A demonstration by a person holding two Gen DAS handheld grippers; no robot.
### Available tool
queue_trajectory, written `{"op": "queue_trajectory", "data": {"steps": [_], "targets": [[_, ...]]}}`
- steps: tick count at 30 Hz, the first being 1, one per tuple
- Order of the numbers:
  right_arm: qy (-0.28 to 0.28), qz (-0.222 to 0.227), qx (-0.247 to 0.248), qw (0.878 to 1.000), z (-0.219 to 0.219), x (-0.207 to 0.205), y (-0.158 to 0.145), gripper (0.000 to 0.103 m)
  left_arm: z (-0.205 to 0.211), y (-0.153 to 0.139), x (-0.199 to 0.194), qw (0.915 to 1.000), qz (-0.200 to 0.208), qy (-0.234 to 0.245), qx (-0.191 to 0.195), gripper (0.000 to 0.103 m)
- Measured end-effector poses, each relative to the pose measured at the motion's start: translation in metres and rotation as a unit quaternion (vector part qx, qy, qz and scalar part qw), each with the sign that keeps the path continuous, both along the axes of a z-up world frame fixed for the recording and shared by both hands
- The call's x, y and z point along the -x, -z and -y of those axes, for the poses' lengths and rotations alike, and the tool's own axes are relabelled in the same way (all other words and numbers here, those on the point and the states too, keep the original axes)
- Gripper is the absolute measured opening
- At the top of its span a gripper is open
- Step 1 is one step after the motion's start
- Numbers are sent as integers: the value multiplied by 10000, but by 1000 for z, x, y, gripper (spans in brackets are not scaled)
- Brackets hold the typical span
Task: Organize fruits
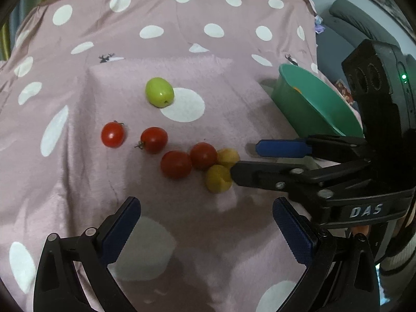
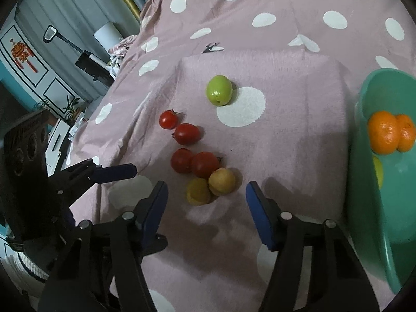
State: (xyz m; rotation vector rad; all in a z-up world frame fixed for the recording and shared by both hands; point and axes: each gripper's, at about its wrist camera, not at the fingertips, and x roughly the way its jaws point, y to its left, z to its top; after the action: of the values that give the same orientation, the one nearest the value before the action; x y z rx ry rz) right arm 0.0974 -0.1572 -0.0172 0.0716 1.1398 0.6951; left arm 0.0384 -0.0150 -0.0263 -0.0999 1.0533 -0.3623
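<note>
Fruit: we count four round red tomatoes [image 2: 195, 156], two yellow plums [image 2: 221, 181] mid-frame, one green plum [image 2: 219, 90] above.
Bowl: teal plastic bowl [image 2: 364, 182], right edge, holding oranges [image 2: 390, 136].
Tools: right tool [image 2: 206, 195] apart before the yellow pair; left tool [image 1: 206, 210] apart, empty.
Risk: touching fruits may roll when nudged.

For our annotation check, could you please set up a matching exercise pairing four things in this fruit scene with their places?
Things:
1. green fruit
2. two oranges
3. two yellow fruits
4. right gripper

Places:
A. inside the teal bowl
B. beside a large white dot on the cloth, farthest from the grippers
C. open, just in front of the yellow fruits
D. touching each other at the near end of the tomato row

Pairs: 1-B, 2-A, 3-D, 4-C
</note>
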Motion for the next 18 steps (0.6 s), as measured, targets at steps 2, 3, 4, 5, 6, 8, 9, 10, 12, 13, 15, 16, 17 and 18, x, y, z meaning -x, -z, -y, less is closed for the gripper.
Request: {"op": "queue_trajectory", "data": {"steps": [2,3,4,5,6,8,9,10,12,13,15,16,17,18], "targets": [[-37,-110,-4,9999,-1,-4,6,58,3,2,-3,10000,-51,23,40,102],[-43,-169,-23,9998,-1,-7,8,56,4,2,-4,10000,-64,43,61,101],[-43,-216,-30,9998,-1,-9,10,56,6,3,-6,9999,-77,75,88,100],[-59,-238,-8,9997,-2,-11,11,55,7,4,-7,9998,-91,103,110,100],[-67,-243,11,9997,-3,-12,12,55,8,5,-9,9998,-120,103,121,100],[-76,-297,16,9995,-4,-16,14,54,9,8,-12,9997,-175,99,147,93],[-84,-328,-1,9994,-4,-18,15,54,9,9,-13,9996,-211,103,186,85],[-91,-360,-13,9993,-4,-19,16,53,9,11,-16,9994,-261,104,224,80],[-107,-394,0,9992,-6,-21,19,51,10,14,-18,9992,-305,101,232,79],[-118,-397,2,9991,-6,-22,19,50,10,16,-19,9992,-313,100,217,79],[-126,-415,-25,9991,-6,-23,20,49,11,18,-21,9991,-334,105,223,76],[-121,-437,-53,9990,-5,-24,21,49,11,19,-22,9991,-343,108,224,72],[-104,-465,-92,9988,-5,-25,21,48,11,20,-24,9991,-354,111,228,70],[-86,-491,-126,9987,-4,-26,22,47,12,21,-24,9990,-359,118,238,67]]}}
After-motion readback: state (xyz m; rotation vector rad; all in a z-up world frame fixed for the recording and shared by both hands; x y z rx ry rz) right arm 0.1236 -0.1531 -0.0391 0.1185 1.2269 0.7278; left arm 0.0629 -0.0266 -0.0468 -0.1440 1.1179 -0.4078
